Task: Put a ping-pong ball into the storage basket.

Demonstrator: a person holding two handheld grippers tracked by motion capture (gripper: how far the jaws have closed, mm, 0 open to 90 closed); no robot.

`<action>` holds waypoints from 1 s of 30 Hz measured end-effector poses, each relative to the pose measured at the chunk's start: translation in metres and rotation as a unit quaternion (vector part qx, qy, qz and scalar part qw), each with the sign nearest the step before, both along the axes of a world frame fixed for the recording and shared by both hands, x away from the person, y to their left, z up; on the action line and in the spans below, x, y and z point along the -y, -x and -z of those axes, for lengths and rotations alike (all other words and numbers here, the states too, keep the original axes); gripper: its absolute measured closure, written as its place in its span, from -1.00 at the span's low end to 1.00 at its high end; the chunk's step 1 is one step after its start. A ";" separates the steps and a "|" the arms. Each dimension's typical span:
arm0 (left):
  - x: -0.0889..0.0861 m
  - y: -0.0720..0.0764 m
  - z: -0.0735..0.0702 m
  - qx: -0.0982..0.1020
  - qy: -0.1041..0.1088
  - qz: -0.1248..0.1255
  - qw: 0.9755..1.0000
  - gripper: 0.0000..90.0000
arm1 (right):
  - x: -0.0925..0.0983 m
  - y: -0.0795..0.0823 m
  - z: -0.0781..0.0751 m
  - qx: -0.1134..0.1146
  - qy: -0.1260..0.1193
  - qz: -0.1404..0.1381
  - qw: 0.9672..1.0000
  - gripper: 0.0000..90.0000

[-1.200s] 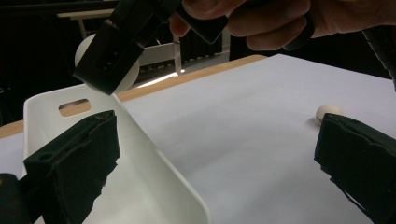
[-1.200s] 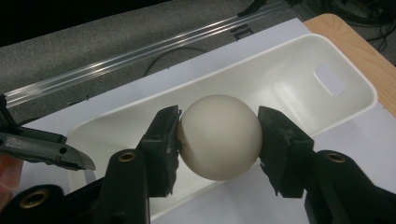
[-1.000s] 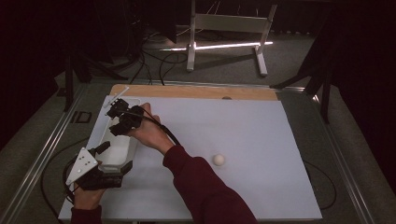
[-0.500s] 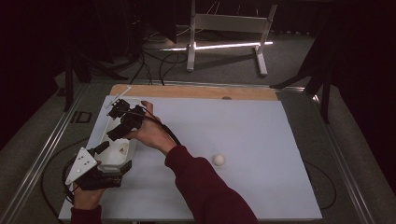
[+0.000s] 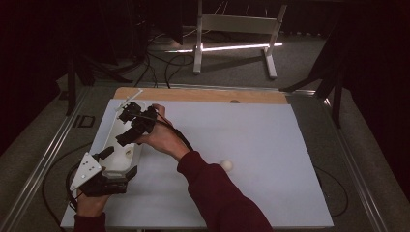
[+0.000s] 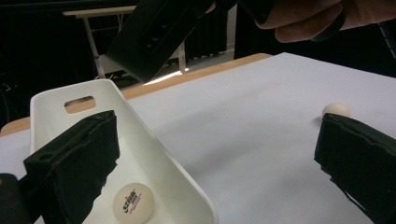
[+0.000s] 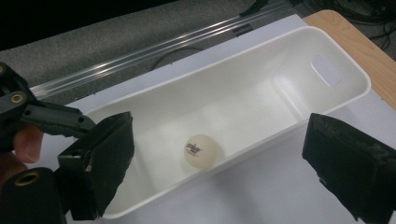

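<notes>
A long white tray [image 5: 110,137] lies at the table's left side. One white ball [image 7: 201,150] with a printed logo rests on the tray floor [image 6: 133,203]. My right gripper [image 5: 126,126] hovers over the tray, and its jaws have just been opening. They now stand wide in the right gripper view [image 7: 224,163], with nothing between them and the ball below in the tray. My left gripper [image 5: 118,159] sits at the tray's near end, open. One of its jaws is over the tray and the other over the table [image 6: 215,158]. A second white ball [image 5: 225,165] lies loose on the white table [image 6: 335,109].
The white table sheet [image 5: 251,140] ends in a wooden strip [image 5: 203,95] at the far edge. Metal rails [image 5: 46,159] run along both sides. Cables trail on the floor at the left, and a white stand [image 5: 232,29] is behind the table.
The right gripper's jaws have spread apart over the tray. Both hands have stayed almost in place, and the loose ball on the table has not moved.
</notes>
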State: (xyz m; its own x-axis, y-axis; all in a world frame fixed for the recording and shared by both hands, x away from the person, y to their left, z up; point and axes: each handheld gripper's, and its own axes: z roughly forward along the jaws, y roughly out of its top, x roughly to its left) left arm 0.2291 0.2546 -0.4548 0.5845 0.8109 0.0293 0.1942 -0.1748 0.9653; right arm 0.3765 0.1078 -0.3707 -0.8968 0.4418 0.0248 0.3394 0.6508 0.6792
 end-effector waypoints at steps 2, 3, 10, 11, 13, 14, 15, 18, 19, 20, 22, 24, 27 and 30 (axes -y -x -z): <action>0.000 0.000 0.000 0.000 0.000 0.000 1.000 -0.99 | 0.003 0.000 -0.001 0.002 -0.001 -0.001 1.000 -0.81; 0.000 0.000 0.000 0.000 0.000 0.000 1.000 -0.99 | 0.004 0.001 -0.002 0.001 -0.003 0.001 1.000 -0.81; 0.000 -0.001 0.001 -0.001 0.001 -0.001 1.000 -0.99 | 0.014 0.000 -0.004 0.004 -0.008 0.006 1.000 -0.81; 0.000 -0.001 0.001 0.000 0.002 -0.001 1.000 -0.99 | 0.015 0.000 -0.005 0.005 -0.009 0.008 1.000 -0.81; 0.000 0.000 0.001 0.000 0.002 -0.001 1.000 -0.99 | 0.018 0.000 -0.006 0.005 -0.009 0.009 1.000 -0.81; 0.000 0.000 0.001 0.000 0.002 -0.001 1.000 -0.99 | 0.019 0.000 -0.007 0.005 -0.010 0.008 1.000 -0.81; 0.000 0.000 0.001 0.000 0.002 -0.001 1.000 -0.99 | 0.021 0.000 -0.008 0.007 -0.012 0.009 1.000 -0.81; 0.001 -0.001 0.001 0.000 0.001 -0.001 1.000 -0.99 | 0.023 0.000 -0.008 0.006 -0.014 0.011 1.000 -0.81; 0.001 -0.001 0.001 0.000 0.001 -0.001 1.000 -0.99 | 0.024 0.000 -0.008 0.008 -0.014 0.010 1.000 -0.81; 0.001 -0.001 0.001 -0.001 0.001 -0.001 1.000 -0.99 | 0.024 0.000 -0.009 0.005 -0.015 0.012 1.000 -0.81; 0.001 -0.001 0.002 -0.003 -0.001 0.000 1.000 -0.99 | 0.026 0.000 -0.010 0.007 -0.015 0.009 1.000 -0.81; 0.001 -0.001 0.002 -0.003 -0.001 0.000 1.000 -0.99 | 0.027 0.000 -0.010 0.007 -0.016 0.010 1.000 -0.81; 0.000 -0.001 0.002 -0.002 0.000 -0.001 1.000 -0.99 | 0.031 0.000 -0.012 0.013 -0.016 0.014 1.000 -0.81; 0.000 -0.001 0.002 -0.003 0.001 -0.002 1.000 -0.99 | 0.036 -0.001 -0.012 0.012 -0.017 0.017 1.000 -0.81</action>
